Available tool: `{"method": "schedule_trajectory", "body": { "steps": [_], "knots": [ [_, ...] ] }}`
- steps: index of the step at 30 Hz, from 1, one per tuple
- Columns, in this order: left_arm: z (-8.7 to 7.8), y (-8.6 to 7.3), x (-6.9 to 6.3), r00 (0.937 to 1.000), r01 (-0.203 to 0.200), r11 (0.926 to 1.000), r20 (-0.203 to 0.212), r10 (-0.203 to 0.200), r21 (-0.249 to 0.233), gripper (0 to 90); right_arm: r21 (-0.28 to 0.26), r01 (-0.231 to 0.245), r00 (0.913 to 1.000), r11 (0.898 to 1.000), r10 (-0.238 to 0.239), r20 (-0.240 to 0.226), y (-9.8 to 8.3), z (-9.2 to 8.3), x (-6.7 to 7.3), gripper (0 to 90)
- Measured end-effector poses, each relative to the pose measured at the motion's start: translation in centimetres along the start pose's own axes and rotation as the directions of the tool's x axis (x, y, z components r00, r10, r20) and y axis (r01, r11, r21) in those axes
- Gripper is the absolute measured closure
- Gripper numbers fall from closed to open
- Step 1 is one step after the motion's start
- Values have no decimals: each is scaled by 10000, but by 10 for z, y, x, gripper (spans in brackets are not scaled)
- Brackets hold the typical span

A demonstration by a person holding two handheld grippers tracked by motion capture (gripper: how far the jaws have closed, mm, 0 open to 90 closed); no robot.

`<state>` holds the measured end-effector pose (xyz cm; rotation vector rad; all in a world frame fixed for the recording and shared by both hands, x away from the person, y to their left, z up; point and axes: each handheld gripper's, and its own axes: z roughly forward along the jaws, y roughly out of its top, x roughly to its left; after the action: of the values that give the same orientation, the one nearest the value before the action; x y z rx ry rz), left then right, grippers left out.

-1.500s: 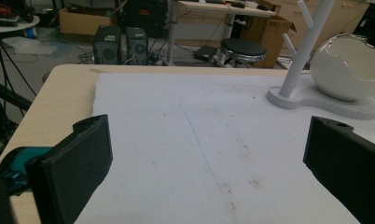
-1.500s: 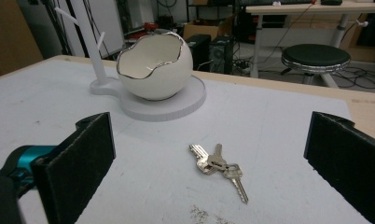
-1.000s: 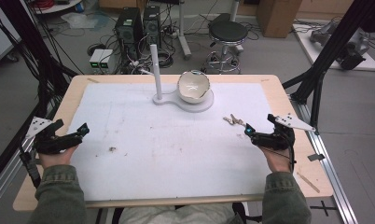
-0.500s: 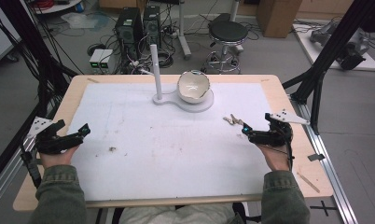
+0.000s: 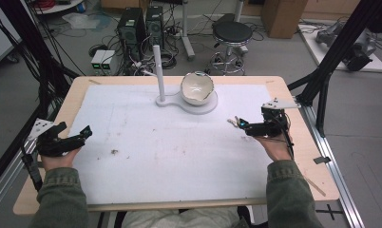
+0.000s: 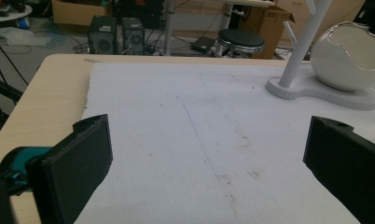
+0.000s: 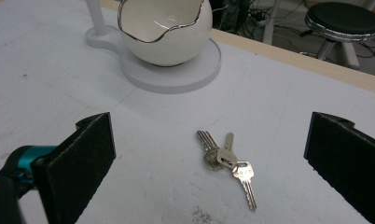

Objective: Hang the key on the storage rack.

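Right gripper: you hold it low over the right side of the white mat, jaws spread wide with nothing between them yet. In its own view the gap frames the keys, so it looks lined up for a grasp on them.

Keys: they lie flat on the mat, just ahead of your right gripper and apart from both jaws. In the high view they sit right at the jaw tips, nearer to you than the stand and to its right.

Look of the keys: a small bunch of silver-coloured metal keys joined at the heads, blades fanning out in different directions. Thin and flat against the mat, so I judge they'll be fiddly to pinch; the joined heads look like the thickest spot.

Left gripper: you rest it at the left edge of the mat, jaws wide apart and empty, well away from the keys. It seems parked, leaving the work to the other hand.

Bowl: a white egg-shaped bowl with a jagged rim, sitting on a white stand with an upright post beside it. It's open at the top, a likely place for the keys, though that's only a guess.
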<state>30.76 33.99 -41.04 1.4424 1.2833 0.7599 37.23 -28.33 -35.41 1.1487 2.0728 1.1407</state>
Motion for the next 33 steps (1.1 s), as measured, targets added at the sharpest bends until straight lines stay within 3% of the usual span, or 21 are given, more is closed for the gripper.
{"method": "schedule_trajectory", "body": {
  "steps": [3, 12, 18, 28, 30, 33],
  "knots": [
    [1, 0, 0, 10000, -23, 10000, 41, 23, 10, 17, 427, 284, 9996, 9987, -283, -36, 10, 10, -2, 9],
    [0, 0, 0, 9997, 188, 9998, 134, -187, -98, 17, 855, 570, 9980, 9947, -544, -332, 25, 29, -6, 9],
    [0, 0, 1, 9999, 97, 10000, 63, -97, -6, 17, 1252, 756, 9964, 9892, -702, -471, 31, 43, -7, 9],
    [3, -1, 2, 9999, 122, 9999, 4, -122, 12, 17, 2023, 1134, 9923, 9727, -1006, -727, 43, 65, -5, 9],
    [3, -1, 2, 9999, 125, 9999, 6, -125, 20, 17, 2004, 1129, 9922, 9732, -998, -744, 43, 66, -5, 9],
    [3, -1, 2, 9999, 155, 9999, 28, -155, 20, 17, 2330, 1290, 9901, 9639, -1123, -838, 43, 72, -5, 9]
  ]
}}
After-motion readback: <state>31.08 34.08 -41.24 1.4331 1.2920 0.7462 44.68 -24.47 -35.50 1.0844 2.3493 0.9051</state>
